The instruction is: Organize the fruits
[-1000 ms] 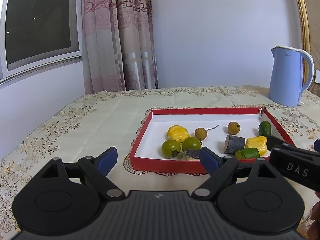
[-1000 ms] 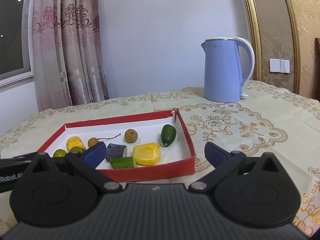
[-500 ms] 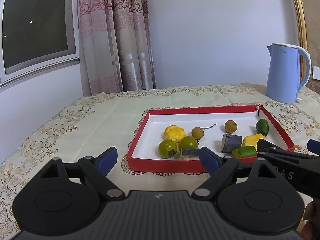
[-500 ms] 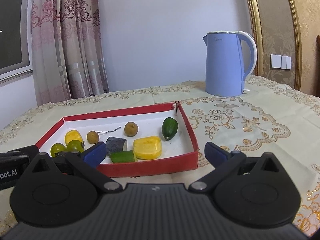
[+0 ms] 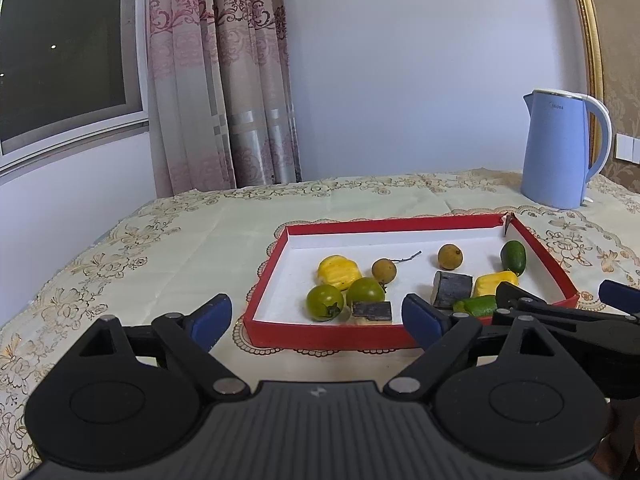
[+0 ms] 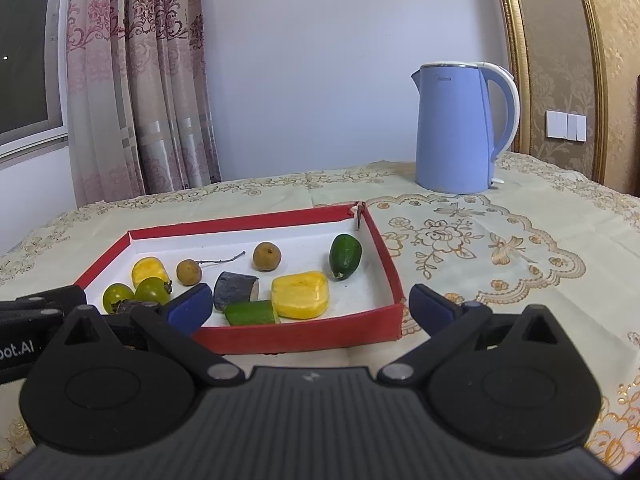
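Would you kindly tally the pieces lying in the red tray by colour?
Yellow: 2
Green: 4
Brown: 2
Dark grey: 2
Total: 10 pieces in the red tray

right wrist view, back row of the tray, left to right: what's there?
Yellow fruit → brown fruit with stem → round brown fruit → dark green fruit → tray wall, all inside the red tray.

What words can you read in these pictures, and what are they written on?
"Midea" on the blue kettle, small and faint near its top rim.
"bot.AI" on the left gripper, cut off at the picture's left edge.
No words show on the red tray or the fruit.
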Demonstrator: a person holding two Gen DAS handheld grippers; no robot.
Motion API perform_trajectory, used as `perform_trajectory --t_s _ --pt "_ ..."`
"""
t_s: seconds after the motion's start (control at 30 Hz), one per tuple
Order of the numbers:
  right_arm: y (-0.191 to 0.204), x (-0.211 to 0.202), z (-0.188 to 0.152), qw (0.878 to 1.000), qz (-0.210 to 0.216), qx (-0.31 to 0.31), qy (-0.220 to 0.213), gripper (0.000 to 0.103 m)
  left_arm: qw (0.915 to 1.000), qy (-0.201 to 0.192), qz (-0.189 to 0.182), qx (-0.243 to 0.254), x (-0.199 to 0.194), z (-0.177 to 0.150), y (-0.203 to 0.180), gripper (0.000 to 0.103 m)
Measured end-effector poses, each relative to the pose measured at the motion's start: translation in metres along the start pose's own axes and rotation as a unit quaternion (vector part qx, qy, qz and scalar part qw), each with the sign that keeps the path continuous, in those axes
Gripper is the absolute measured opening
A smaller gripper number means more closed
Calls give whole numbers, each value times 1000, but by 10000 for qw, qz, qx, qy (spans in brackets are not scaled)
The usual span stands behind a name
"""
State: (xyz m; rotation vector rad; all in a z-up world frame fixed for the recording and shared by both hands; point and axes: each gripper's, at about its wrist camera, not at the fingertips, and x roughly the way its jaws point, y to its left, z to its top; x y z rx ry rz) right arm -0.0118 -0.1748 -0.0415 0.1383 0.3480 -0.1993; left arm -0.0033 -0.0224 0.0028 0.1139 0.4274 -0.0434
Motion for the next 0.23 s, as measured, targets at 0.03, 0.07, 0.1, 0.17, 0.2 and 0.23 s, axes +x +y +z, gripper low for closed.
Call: perform_trajectory --t_s 0.03,0.07,0.1,0.17,0.2,0.23 --pt "0 0 0 10000 -3 0 -8 103 10000 16 -10 -10 1 0 0 93" --pt "0 0 0 10000 -9 -8 -5 103 10000 -7 -19 -40 1 0 1 93" --pt "1 0 0 10000 -3 -10 3 103 10000 -55 -6 -55 0 -1 2 93" --pt "1 1 0 10000 18 -2 14 103 9998 -166 55 -1 -1 -1 1 96" --pt "1 1 0 10000 14 -8 14 103 9997 -199 104 18 -1 -1 1 99" --pt "1 1 0 10000 0 -9 9 103 9997 -223 136 5 -2 -1 1 100"
